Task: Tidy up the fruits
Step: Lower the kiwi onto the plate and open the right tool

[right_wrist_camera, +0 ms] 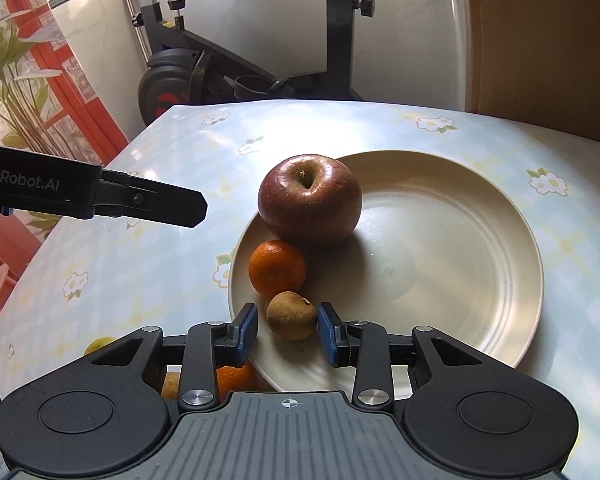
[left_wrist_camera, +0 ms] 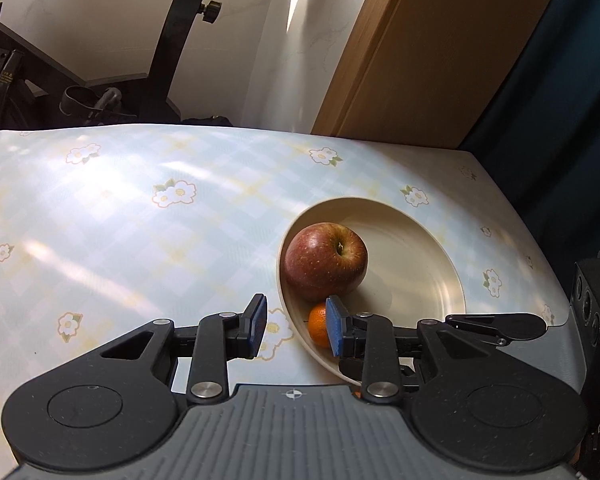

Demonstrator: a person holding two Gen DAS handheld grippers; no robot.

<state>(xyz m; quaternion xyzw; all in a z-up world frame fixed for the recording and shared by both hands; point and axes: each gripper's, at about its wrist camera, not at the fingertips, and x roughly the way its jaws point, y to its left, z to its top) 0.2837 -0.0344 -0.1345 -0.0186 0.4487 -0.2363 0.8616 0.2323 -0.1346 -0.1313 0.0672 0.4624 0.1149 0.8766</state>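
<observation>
- The right gripper (right_wrist_camera: 288, 330) has its blue-padded fingers (right_wrist_camera: 249, 326) standing narrowly apart on either side of a small brownish-green round fruit (right_wrist_camera: 292, 315); a thin gap shows on each side, so the pads do not press it.
- That small fruit lies in the near left part of a cream round plate (right_wrist_camera: 460, 264), just beside a small orange mandarin (right_wrist_camera: 277, 268), which in turn touches a large red apple (right_wrist_camera: 310, 200) standing with its stem dimple up.
- The left gripper (left_wrist_camera: 296, 326) has its blue pads a little apart with nothing between them; it hangs above the plate's left rim, over the flowered tablecloth (left_wrist_camera: 140, 240).
- In the left wrist view the mandarin peeks out beside the right pad, with the apple just beyond it.
- Below the right gripper, another orange fruit (right_wrist_camera: 236, 378) and a yellowish one (right_wrist_camera: 171, 386) show partly beside the plate, and a yellow-green fruit (right_wrist_camera: 98, 345) lies further left.
- A black exercise bike (right_wrist_camera: 204, 68) stands beyond the table.
</observation>
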